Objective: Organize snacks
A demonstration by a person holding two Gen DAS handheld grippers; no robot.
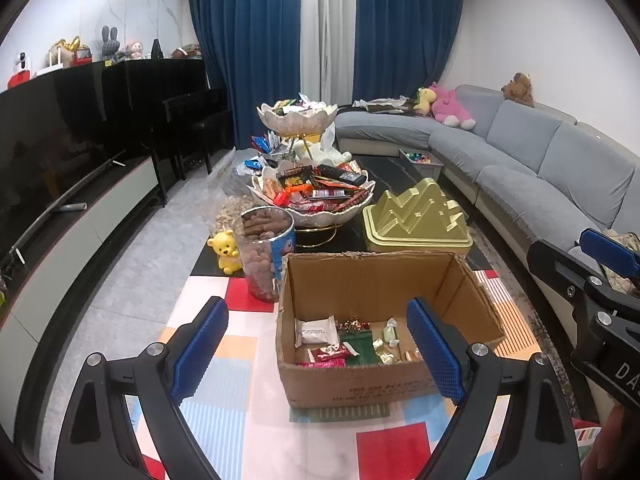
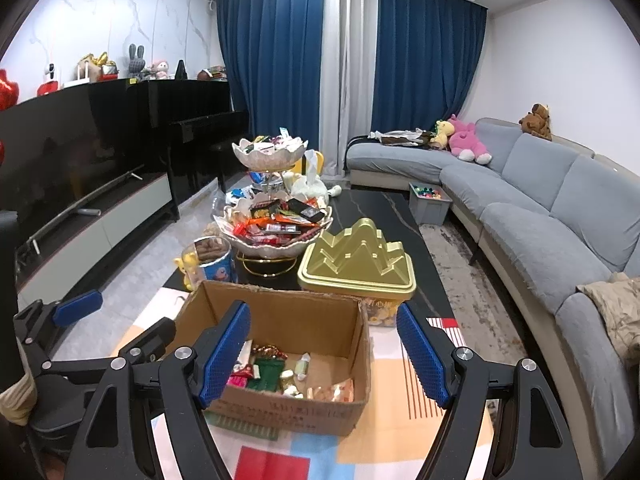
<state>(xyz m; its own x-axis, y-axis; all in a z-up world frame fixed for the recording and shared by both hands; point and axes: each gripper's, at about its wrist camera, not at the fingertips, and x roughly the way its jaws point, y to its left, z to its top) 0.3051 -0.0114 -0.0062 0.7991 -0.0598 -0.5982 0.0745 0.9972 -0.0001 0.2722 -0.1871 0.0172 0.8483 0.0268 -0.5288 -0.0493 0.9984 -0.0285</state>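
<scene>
An open cardboard box [image 1: 360, 280] stands on a colourful mat and holds several wrapped snacks, among them a white packet [image 1: 316, 330] and a green packet [image 1: 356, 346]. My left gripper [image 1: 316, 304] hovers open in front of and above the box, with nothing between its blue pads. My right gripper [image 2: 322, 308] is also open and empty over the same box [image 2: 280, 312]. Behind it a two-tier shell-shaped bowl stand [image 1: 320, 216] is heaped with snack packets. Each gripper shows at the edge of the other's view, as a blue pad [image 1: 608, 250] and a blue pad [image 2: 78, 307].
A gold mountain-shaped tin [image 1: 416, 216] sits right behind the box. A clear jar of brown snacks [image 1: 264, 252] and a yellow bear toy [image 1: 228, 250] stand at its left. A grey sofa [image 1: 540, 152] curves along the right, a TV unit [image 1: 80, 216] along the left.
</scene>
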